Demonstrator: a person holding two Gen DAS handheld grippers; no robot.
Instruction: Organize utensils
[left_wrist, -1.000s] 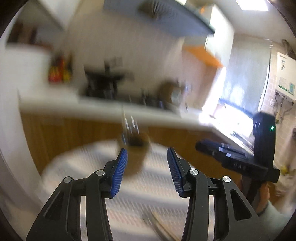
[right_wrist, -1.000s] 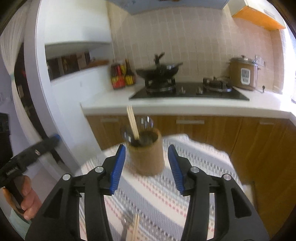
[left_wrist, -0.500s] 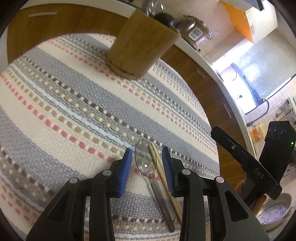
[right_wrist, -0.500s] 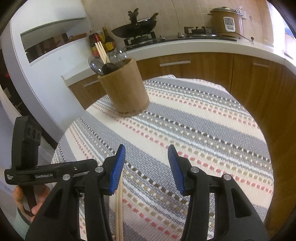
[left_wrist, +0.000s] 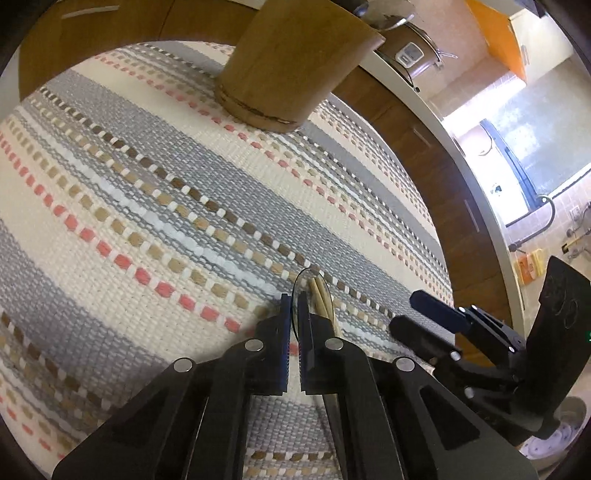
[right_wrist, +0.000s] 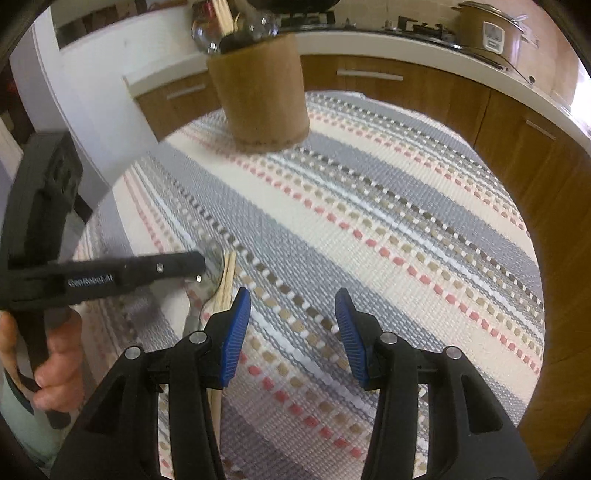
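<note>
Having just dropped to the striped woven tablecloth (left_wrist: 155, 206), the left gripper (left_wrist: 293, 306) has pinched its jaws onto the shiny metal spoon's (right_wrist: 214, 264) bowl, beside the pale wooden chopsticks (right_wrist: 225, 284). The spoon looks ready to lift toward the round wooden utensil holder (right_wrist: 258, 99) at the far side; the right gripper (right_wrist: 291, 325) hovers half-spread, empty.

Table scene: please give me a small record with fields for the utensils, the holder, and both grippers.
spoon: lies on the striped cloth, bowl between the left gripper's fingers
chopsticks: pair flat beside the spoon, touching it
holder: wooden cup upright at the far side, utensils inside
left gripper: just closed, shut on the spoon's bowl edge
right gripper: open, nothing between the fingers
</note>
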